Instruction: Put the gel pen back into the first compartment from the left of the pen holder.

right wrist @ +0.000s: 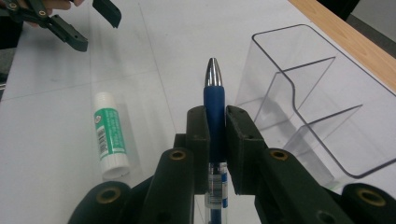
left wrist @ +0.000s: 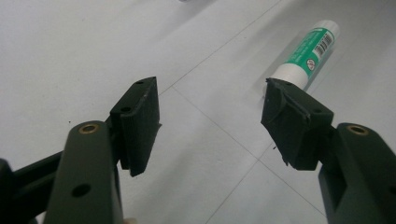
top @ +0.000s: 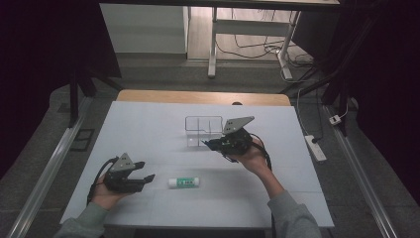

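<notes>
Sleeves and forearms of the person come in at the near edge of the white table (top: 148, 208). Nearest, at the left, the left gripper (top: 144, 177) rests low over the table with its jaws spread wide and nothing between them. Just to its right lies the glue stick (top: 184, 183), on its side, green label up; in the left gripper view it is beyond the right jaw, not touched.

Farther and to the right, the right gripper (top: 208, 143) is clamped on a blue pen (right wrist: 214, 109), whose silver tip points away from the hand. Just beyond it stands the clear plastic organizer (top: 203, 130), with dividers inside and open on top.

I judge that the pen is going into this organizer. Risk: the pen is held along the jaws, quite flat, so its tip may hit the near wall and push the light organizer away, or the pen may slip in the grip. If it is let go too early, it may roll on the table.
</notes>
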The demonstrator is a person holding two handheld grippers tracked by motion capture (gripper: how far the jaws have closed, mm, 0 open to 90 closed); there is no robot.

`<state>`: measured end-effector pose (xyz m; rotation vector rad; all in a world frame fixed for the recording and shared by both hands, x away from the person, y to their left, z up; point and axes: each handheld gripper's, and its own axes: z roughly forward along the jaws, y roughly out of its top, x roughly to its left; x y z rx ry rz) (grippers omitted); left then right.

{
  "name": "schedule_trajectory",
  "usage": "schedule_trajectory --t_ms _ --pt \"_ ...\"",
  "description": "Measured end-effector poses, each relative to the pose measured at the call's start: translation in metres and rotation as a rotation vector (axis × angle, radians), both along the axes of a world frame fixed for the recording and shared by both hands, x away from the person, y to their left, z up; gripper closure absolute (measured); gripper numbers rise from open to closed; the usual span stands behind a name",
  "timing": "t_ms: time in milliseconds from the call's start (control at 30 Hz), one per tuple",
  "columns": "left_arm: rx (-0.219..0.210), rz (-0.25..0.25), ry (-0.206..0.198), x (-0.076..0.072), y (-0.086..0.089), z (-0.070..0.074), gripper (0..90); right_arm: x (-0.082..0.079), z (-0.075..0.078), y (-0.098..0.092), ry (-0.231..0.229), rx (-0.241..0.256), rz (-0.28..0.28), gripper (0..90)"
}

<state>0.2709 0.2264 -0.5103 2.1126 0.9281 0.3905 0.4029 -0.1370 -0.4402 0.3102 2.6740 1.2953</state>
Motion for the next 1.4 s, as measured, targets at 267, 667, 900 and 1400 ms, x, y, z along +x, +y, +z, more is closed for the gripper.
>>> schedule_trajectory --t_ms 267,667,900,1400 --pt "0.000 0.000 -0.002 0.000 0.000 0.000 36.6 0.000 0.003 -0.002 -0.007 0.026 -0.023 79.3" --pt "-0.008 0.003 -0.005 0.000 0.000 0.001 36.5 0.001 0.010 -0.010 -0.034 0.105 -0.080 79.3" --pt "-0.007 0.004 -0.002 0.001 0.000 0.001 36.5 0.000 0.015 -0.010 -0.047 0.149 -0.104 79.3" --pt "-0.001 0.011 0.005 -0.001 0.000 -0.001 36.3 0.000 0.024 -0.001 -0.072 0.230 -0.130 79.2"
